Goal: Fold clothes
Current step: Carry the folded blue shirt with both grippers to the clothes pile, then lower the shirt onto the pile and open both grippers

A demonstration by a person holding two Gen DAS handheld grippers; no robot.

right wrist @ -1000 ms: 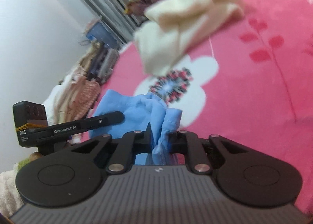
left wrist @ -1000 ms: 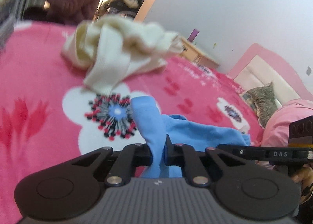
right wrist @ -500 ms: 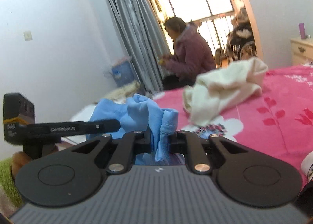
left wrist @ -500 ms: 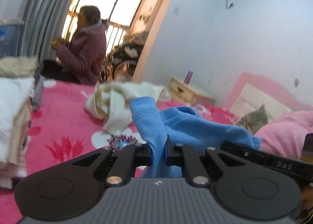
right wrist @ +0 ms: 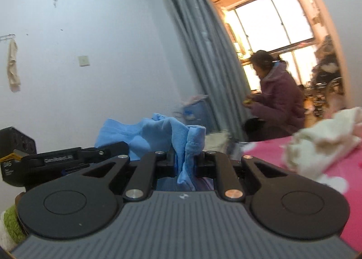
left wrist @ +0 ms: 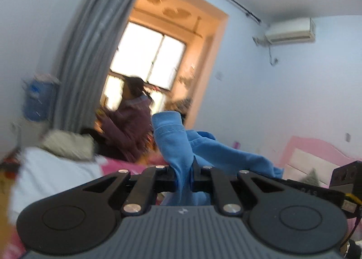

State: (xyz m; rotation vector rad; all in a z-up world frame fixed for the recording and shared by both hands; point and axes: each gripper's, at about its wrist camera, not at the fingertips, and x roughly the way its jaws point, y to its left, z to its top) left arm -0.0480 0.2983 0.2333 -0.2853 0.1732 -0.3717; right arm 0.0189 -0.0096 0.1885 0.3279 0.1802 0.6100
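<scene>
Both grippers are clamped on the same blue garment (left wrist: 178,146): the left gripper (left wrist: 183,176) is closed on a ribbed cuff or hem that stands up between its fingers, and the right gripper (right wrist: 185,165) is closed on a bunched fold of the fabric. Over the last second both tools have been raised and tipped upward; where the pink floral bedspread (right wrist: 339,164) filled the views a second ago, wall, grey curtain (right wrist: 203,55) and window are now seen ahead of the fingers. The garment appears to have been lifted clear of the bed and is held between the two grippers, draping toward the right of the left one. The cream garment (right wrist: 321,141) lies ahead and right of the right gripper, untouched. Lifting is judged a shake-out before laying flat; no fold has yet been made.
</scene>
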